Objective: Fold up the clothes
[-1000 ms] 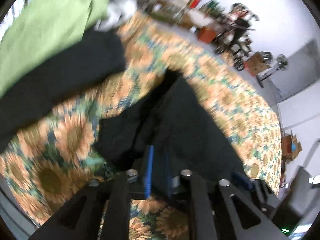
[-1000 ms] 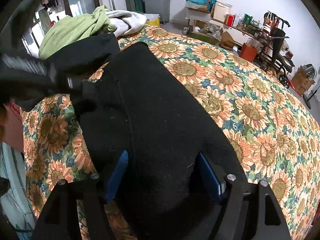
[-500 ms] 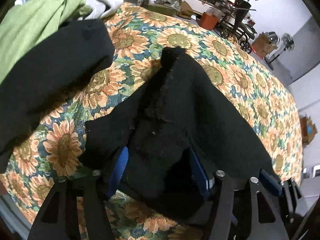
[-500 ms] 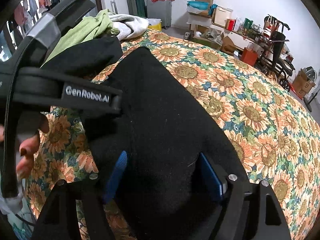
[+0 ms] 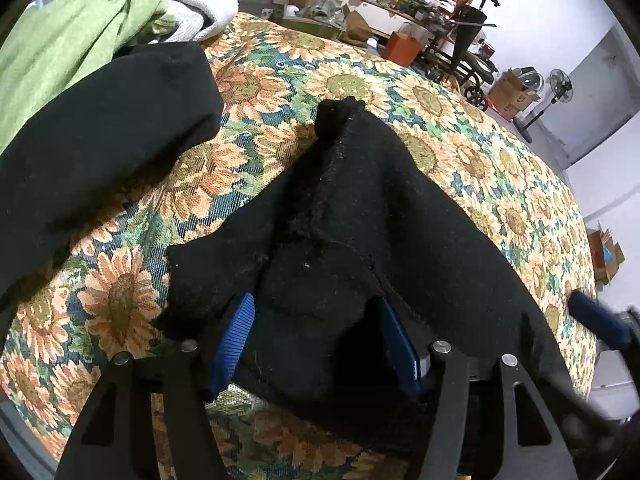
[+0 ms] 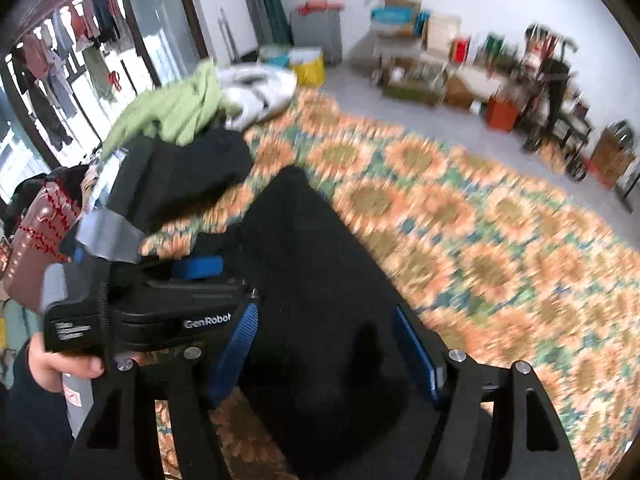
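A black garment (image 5: 360, 200) lies folded on the sunflower-print cloth (image 5: 480, 152), with a raw seam edge rising along its middle. My left gripper (image 5: 318, 340) points down at its near end. A bunched lump of the black cloth sits between the blue pads (image 5: 240, 332), and the jaws are closing while still wide apart. My right gripper (image 6: 324, 344) hovers over the same black garment (image 6: 312, 248). Its jaws are also closing, with cloth between the wide-set pads (image 6: 412, 356). The right wrist view shows the left gripper's body (image 6: 152, 312) close beside, held by a hand (image 6: 60, 364).
A second black garment (image 5: 100, 128) lies folded at the left. Behind it are a green garment (image 5: 60, 40) and a pale grey one (image 5: 200, 16). Shelves, boxes and a fan (image 5: 560, 84) stand past the far edge. Sunflower cloth (image 6: 480, 232) stretches to the right.
The left jaws went from a narrow pinch on the black cloth to wide apart, and the left gripper sank closer to the garment. The right gripper rose, and its view is now blurred.
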Demonstrator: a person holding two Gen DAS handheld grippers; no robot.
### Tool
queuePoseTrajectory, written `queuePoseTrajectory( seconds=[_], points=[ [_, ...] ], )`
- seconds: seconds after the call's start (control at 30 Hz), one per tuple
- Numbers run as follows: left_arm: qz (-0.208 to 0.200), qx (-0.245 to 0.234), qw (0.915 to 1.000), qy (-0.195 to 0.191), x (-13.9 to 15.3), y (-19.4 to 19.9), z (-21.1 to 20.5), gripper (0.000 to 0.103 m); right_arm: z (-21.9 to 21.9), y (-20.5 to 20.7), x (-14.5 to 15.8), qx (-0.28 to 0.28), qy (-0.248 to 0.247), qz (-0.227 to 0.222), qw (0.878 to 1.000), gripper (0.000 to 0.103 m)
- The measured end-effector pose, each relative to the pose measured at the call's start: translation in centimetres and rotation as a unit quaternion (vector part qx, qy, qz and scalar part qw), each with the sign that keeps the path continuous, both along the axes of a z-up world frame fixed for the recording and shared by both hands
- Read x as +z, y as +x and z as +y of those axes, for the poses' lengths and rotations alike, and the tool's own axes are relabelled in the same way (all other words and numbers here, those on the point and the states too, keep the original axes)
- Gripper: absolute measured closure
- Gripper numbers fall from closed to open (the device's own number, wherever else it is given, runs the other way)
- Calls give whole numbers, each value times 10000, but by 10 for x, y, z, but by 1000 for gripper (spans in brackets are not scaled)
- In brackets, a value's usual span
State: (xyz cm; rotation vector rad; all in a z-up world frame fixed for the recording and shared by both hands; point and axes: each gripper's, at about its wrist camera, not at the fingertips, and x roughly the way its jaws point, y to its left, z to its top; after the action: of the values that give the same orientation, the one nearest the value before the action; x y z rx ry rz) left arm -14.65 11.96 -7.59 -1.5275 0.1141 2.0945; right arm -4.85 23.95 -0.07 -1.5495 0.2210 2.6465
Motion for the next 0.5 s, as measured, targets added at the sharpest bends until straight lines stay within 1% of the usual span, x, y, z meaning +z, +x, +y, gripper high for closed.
queuePoseTrajectory(
  seconds=[0.03, 0.1, 0.17, 0.23, 0.37, 0.5],
  points=[
    [-6, 0, 10000, 37, -1, -1, 0, 40, 1, -3, -9, -10, -29, -142, 9999, 33],
    [-37, -10, 9999, 101, -1, -2, -1, 41, -2, -11, -33, 92, -99, -466, 9988, 31],
    [-53, -10, 9999, 115, 0, -2, -2, 41, -10, -11, -41, 178, 206, -352, 9990, 30],
    [-62, -11, 9999, 113, 0, -2, -2, 41, -11, -10, -38, 164, 274, -318, 9990, 30],
    [-46, 26, 9999, 142, -1, -2, -1, 41, -8, -10, -41, 190, 153, -257, 9994, 28],
    [-11, 125, 9997, 208, -1, 0, -2, 41, -11, -10, -45, 208, 157, -147, 9996, 28]
  ],
)
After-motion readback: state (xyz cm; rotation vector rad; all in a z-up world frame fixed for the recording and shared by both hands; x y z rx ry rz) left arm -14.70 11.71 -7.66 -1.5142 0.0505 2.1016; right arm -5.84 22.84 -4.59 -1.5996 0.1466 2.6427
